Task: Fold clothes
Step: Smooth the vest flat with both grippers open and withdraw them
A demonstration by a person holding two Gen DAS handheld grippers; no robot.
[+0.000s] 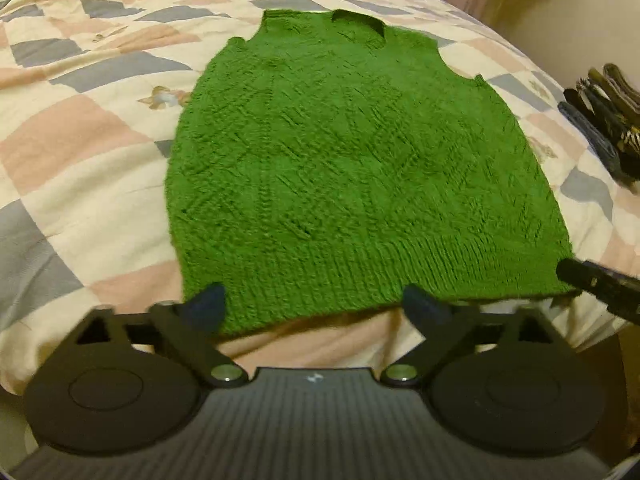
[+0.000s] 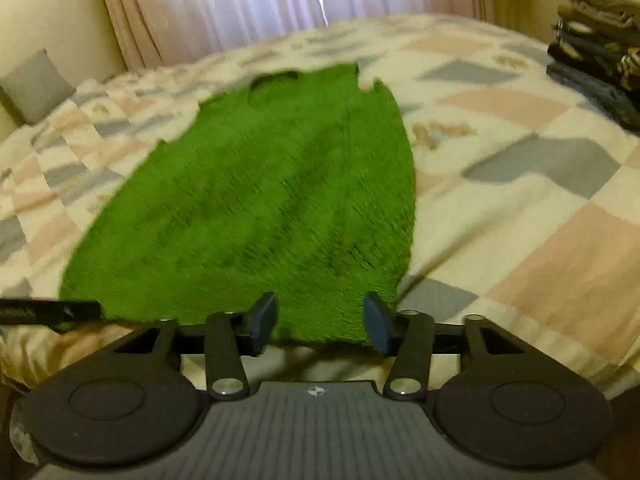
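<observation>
A green knitted sleeveless vest (image 1: pixel 352 152) lies spread flat on the patchwork quilt (image 1: pixel 80 140), neckline far from me and ribbed hem nearest. My left gripper (image 1: pixel 314 304) is open wide at the hem's left part, with the hem edge lying between its fingertips and no pad pressing on it. In the right wrist view the vest (image 2: pixel 260 200) looks blurred. My right gripper (image 2: pixel 320 320) is open at the hem's right corner, knit between its blue pads but loose. Each gripper shows in the other's view: the right gripper (image 1: pixel 592 280) at the right edge and the left gripper (image 2: pixel 48 312) at the left.
A stack of dark folded clothes (image 1: pixel 604 120) (image 2: pixel 596 52) sits at the bed's right side. A grey pillow (image 2: pixel 36 84) rests at the far left against the wall. Pale curtains (image 2: pixel 240 12) hang behind the bed. The quilt (image 2: pixel 520 160) surrounds the vest.
</observation>
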